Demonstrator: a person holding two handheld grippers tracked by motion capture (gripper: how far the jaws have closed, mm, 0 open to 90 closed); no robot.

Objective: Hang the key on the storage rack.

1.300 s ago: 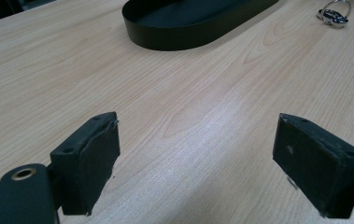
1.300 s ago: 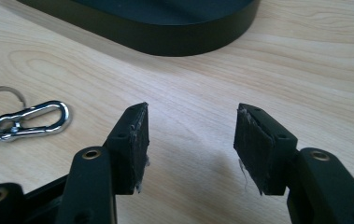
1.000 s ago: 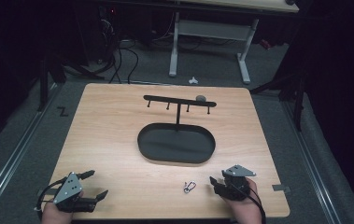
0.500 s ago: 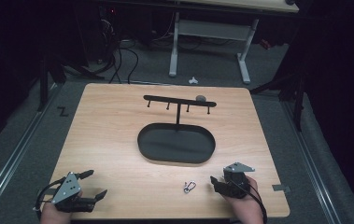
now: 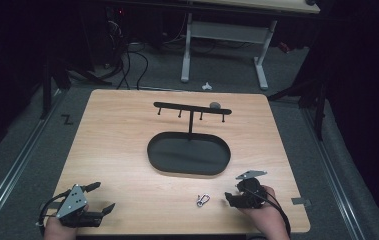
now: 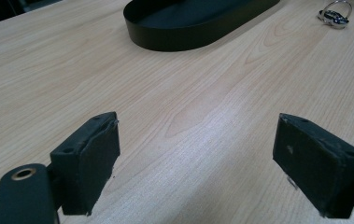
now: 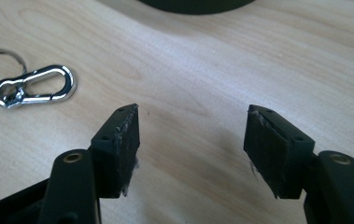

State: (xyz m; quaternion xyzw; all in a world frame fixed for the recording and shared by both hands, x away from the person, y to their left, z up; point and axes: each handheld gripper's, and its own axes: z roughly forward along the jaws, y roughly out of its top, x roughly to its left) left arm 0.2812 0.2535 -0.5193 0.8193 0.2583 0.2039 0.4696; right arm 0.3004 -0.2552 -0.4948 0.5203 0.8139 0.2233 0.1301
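A silver carabiner on a key ring (image 5: 203, 200) (image 7: 34, 86) lies on the wooden table near its front edge. My right gripper (image 5: 232, 196) (image 7: 193, 135) rests just right of it, jaws pointing toward it. Those jaws have just been opening and nothing is between them. My left gripper (image 5: 103, 196) (image 6: 195, 140) sits at the front left, open over bare wood. The carabiner (image 6: 336, 13) also lies far off at the top right of the left gripper view.
A black oval tray (image 5: 189, 170) (image 6: 198, 23) sits mid-table, and a post rises from it to a black crossbar with small hooks (image 5: 192, 109). A small grey thing (image 5: 215, 105) rests on the bar. Cables and a desk frame stand on the floor beyond the table.
The right gripper has shifted very slightly in place. The left gripper, the carabiner and the tray lie as before.
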